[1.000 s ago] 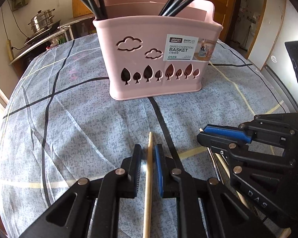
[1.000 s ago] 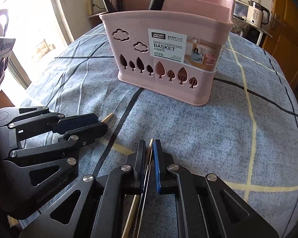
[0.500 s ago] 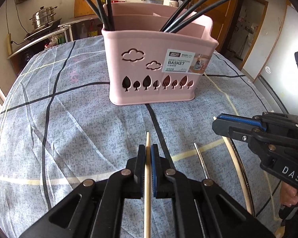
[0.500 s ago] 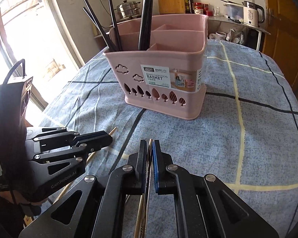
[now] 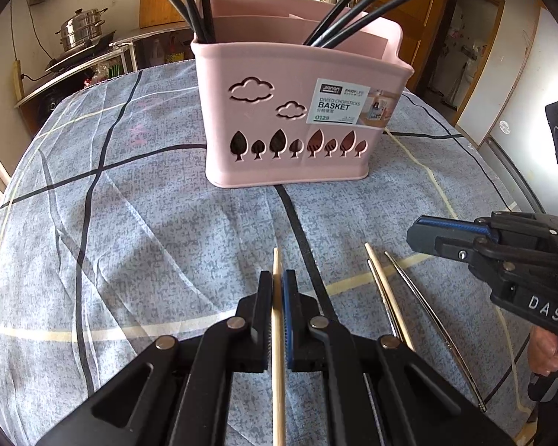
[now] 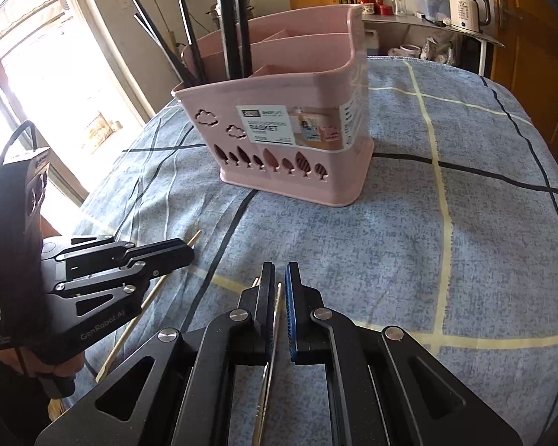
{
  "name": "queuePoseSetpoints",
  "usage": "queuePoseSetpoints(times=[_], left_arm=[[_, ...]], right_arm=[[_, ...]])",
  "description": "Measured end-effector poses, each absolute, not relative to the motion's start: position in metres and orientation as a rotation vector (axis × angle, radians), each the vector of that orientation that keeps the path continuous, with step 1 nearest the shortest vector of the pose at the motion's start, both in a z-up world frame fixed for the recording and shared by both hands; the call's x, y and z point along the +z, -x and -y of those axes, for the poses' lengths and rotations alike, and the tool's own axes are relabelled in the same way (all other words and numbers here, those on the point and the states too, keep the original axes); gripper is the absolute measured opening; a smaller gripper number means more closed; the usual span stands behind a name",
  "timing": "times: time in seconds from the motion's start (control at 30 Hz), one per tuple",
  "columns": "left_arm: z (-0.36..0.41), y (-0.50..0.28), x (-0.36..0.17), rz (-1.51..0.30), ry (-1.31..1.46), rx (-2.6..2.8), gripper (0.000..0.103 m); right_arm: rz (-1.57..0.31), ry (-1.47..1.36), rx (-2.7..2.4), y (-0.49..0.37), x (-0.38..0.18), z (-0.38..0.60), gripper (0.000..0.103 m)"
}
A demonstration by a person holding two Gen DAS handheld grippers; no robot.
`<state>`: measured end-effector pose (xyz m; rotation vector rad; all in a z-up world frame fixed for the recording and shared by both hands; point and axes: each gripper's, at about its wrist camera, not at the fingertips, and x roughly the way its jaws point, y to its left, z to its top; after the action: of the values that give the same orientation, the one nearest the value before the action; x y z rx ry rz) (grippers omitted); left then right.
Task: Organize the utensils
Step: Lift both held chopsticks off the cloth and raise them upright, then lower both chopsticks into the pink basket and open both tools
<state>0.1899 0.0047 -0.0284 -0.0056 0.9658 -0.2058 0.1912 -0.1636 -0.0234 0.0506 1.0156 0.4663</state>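
A pink divided chopsticks basket (image 5: 297, 119) stands on the table with several black chopsticks (image 5: 357, 7) in its front compartments; it also shows in the right wrist view (image 6: 290, 137). My left gripper (image 5: 278, 286) is shut on a wooden chopstick (image 5: 278, 353) and holds it above the cloth. My right gripper (image 6: 279, 278) is shut on a metal chopstick (image 6: 271, 342), with a narrow gap beside it. In the left wrist view the right gripper (image 5: 427, 232) is raised at the right. A wooden chopstick (image 5: 387, 293) and a metal one (image 5: 431, 327) lie on the cloth.
The round table has a blue-grey checked cloth (image 5: 130, 223). A steel pot (image 5: 80, 33) stands on a side counter at the back left. A white kettle (image 6: 465, 3) stands on a shelf at the back right. A window is at the left.
Both grippers have risen and drawn back from the cloth with their chopsticks. The left gripper closed fully on the wooden chopstick. The right gripper has swung to the right of the basket.
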Motion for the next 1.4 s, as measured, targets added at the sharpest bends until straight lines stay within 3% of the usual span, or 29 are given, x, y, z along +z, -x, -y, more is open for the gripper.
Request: queuePoseSetpoints(times=[0.5, 0.9, 1.4], left_arm=[[-0.005, -0.194, -0.034, -0.973, 0.003, -0.201, 0.006], [-0.006, -0.195, -0.030, -0.973, 0.014, -0.217, 0.006], [-0.019, -0.170, 0.078, -0.748, 0.053, -0.266, 0.006]], right_arm=[[-1.134, -0.040, 0.418, -0.216, -0.045, 0.141, 0.011], [-1.081, -0.021, 0.414, -0.216, -0.033, 0.132, 0.004], [-0.802, -0.058, 0.441, -0.187, 0.063, 0.150, 0.003]])
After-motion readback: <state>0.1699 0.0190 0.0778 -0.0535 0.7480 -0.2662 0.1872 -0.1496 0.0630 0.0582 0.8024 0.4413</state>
